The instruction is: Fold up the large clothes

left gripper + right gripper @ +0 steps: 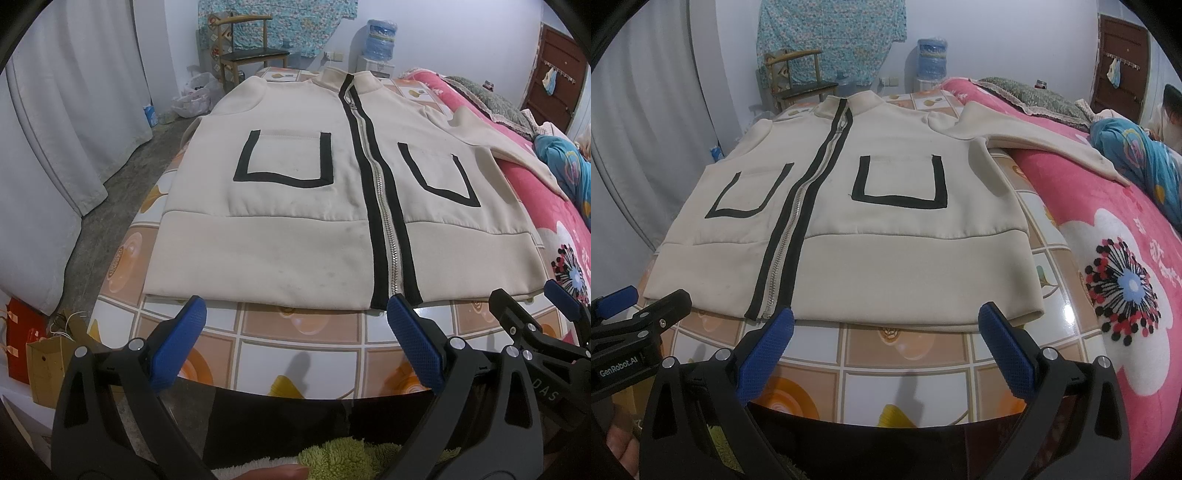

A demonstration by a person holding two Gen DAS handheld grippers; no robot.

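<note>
A cream zip-up jacket [295, 206] with a black-trimmed zipper and two black-outlined pockets lies flat, front up, on a table with a tile-patterned cover [295, 332]. It also shows in the right wrist view [871, 240]. One sleeve [1034, 136] stretches right onto the pink bed. My left gripper [295, 314] is open and empty, just short of the jacket's hem left of the zipper. My right gripper [886, 325] is open and empty, just short of the hem right of the zipper. The right gripper also shows in the left wrist view [532, 306], and the left gripper in the right wrist view [646, 299].
A bed with a pink flowered blanket [1126, 258] adjoins the table on the right, with a person lying on it [1145, 147]. A wooden chair [251, 48] and a water dispenser [380, 40] stand beyond the table. White curtains [55, 129] and paper bags [40, 354] are at left.
</note>
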